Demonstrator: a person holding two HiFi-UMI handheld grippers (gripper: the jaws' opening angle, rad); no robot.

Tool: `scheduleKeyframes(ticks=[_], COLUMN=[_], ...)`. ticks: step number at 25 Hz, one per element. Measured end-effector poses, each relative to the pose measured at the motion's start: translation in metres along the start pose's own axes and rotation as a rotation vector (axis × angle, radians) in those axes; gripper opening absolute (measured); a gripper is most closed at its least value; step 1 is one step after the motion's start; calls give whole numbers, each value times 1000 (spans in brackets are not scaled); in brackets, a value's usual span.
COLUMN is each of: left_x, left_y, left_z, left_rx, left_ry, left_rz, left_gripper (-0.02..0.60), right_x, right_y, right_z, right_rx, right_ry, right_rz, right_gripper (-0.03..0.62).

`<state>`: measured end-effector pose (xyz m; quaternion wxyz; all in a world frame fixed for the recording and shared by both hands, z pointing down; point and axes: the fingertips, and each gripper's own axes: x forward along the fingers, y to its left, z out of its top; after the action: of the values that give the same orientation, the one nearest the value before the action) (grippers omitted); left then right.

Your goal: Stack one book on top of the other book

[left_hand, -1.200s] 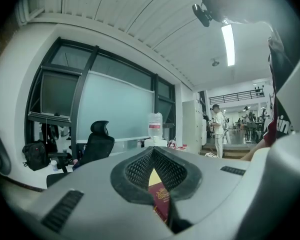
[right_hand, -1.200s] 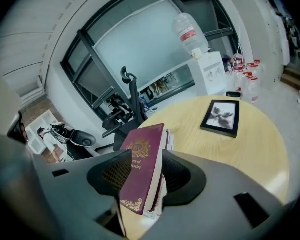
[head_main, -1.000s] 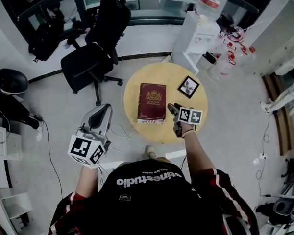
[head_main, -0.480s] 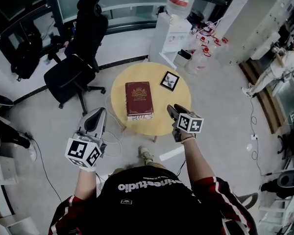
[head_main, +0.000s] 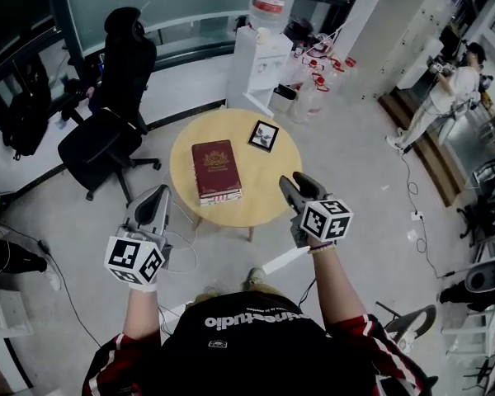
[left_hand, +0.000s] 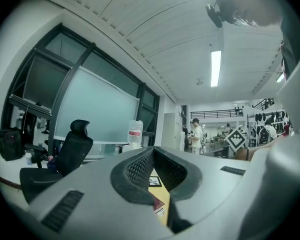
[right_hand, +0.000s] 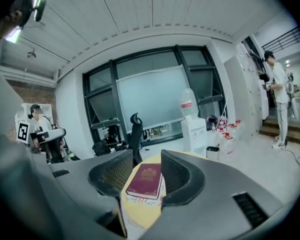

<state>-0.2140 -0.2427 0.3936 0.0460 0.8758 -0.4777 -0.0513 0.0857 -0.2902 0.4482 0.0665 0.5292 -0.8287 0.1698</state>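
A dark red book with a gold crest lies on top of a second book, whose pale, red-patterned edge shows beneath it, on the round wooden table. The right gripper view shows the same red book and the book under it. My right gripper hovers off the table's near right rim, open and empty; the stack shows far off between its jaws. My left gripper hangs left of the table over the floor. Its jaws meet at the tips with nothing in them.
A small black picture frame lies on the table's far right. A black office chair stands at the left and a water dispenser behind the table, with bottles beside it. A person stands at the far right.
My right gripper has lifted and drawn back from the table's rim toward my body. The left gripper has shifted slightly. The stacked books and the frame stay put.
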Motion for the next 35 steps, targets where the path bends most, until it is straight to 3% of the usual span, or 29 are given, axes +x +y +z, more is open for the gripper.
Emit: scheduleKeyframes(ticks=[8,12,16,24,35], left_x=[23,40,59,72,71], left_y=[-27,-46,-66,-103,-115], left_z=[29,37,45,57,56], left_rx=[23,27,34,66,78], left_ry=[-36,-39,-40,-49,-43], left_rz=[17,31,43,37,51], left_gripper=[15,17,17,15,17], right_x=[-46,-68,-87,-109,-112], right_y=[0,-10,-27,-41,-50], right_z=[61,84,93,109,124], right_rx=[-45,-127,-196,-194,-204], right_ry=[-97,-111,-120,-184,-239], right_rz=[57,36,-12,-3,-8], right_gripper=[198,198,195,142,63])
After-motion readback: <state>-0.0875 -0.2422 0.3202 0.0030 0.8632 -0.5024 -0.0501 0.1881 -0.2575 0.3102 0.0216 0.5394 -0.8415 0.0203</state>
